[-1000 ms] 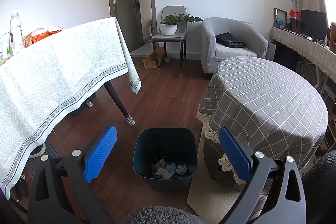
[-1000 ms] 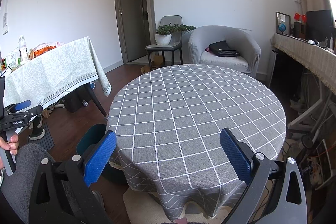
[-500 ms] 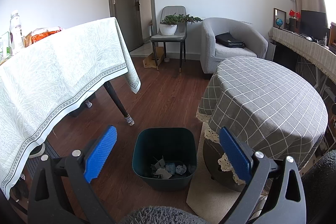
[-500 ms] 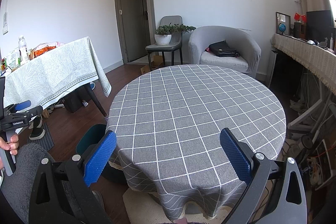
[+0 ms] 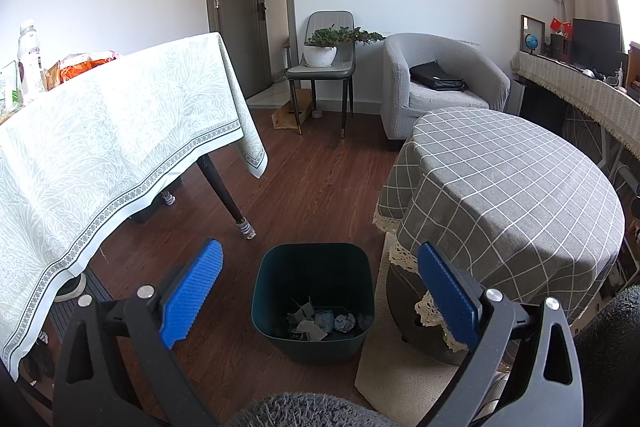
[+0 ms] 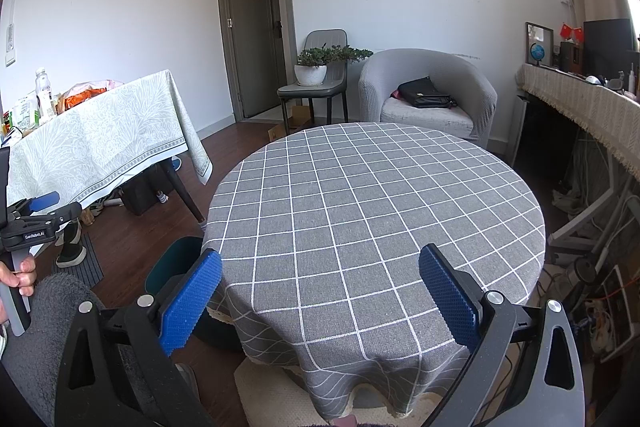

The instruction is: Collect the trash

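Observation:
A dark green waste bin (image 5: pixel 264 291) stands on the wood floor beside the round table, with crumpled paper scraps (image 5: pixel 320 321) lying in its bottom. My left gripper (image 5: pixel 320 275) hangs open above the bin, nothing between its blue pads. The right gripper (image 6: pixel 320 291) is open too, held over the near edge of the round table (image 6: pixel 376 195) with its grey checked cloth, whose top is bare. From the right wrist view only the bin's rim (image 6: pixel 176 259) shows behind the table edge, and the left gripper (image 6: pixel 36 211) appears at the far left in a hand.
A long table (image 5: pixel 112 131) with a pale patterned cloth stands to the left, carrying a bottle (image 5: pixel 30 59) and snack bags. A beige mat (image 5: pixel 396 367) lies under the round table. Behind are a grey armchair (image 5: pixel 440 83) and a chair with a potted plant (image 5: pixel 324 49).

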`<action>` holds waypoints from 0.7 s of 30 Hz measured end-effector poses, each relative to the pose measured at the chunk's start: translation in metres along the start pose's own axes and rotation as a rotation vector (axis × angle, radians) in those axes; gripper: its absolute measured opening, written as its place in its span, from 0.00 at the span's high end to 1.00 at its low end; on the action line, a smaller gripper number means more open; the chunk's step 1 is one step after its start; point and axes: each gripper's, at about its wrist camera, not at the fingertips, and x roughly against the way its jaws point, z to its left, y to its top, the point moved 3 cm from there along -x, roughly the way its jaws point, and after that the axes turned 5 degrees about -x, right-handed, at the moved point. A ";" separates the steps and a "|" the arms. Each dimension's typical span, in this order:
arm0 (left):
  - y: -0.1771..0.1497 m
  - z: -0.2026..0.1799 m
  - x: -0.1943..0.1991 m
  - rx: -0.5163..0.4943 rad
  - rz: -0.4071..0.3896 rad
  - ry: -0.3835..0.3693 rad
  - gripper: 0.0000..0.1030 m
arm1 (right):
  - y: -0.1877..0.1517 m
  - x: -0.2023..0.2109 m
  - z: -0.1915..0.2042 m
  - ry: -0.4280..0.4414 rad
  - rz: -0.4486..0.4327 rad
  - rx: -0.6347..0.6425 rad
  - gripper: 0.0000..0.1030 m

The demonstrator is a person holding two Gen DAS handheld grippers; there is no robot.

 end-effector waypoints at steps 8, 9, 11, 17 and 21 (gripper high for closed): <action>0.000 0.000 0.000 0.000 0.002 -0.001 0.03 | 0.000 0.000 0.000 0.000 0.000 -0.001 0.03; 0.000 0.000 0.000 0.000 0.002 -0.001 0.03 | 0.000 0.000 0.000 0.000 0.000 -0.001 0.03; 0.000 -0.001 0.000 -0.002 0.003 -0.004 0.03 | 0.000 0.000 0.000 0.000 0.000 -0.001 0.03; -0.001 -0.001 0.000 -0.001 0.004 -0.005 0.03 | 0.000 0.000 0.000 0.000 0.001 -0.003 0.03; -0.001 0.000 -0.001 0.003 0.003 -0.012 0.03 | 0.000 0.000 0.000 0.000 0.002 -0.003 0.03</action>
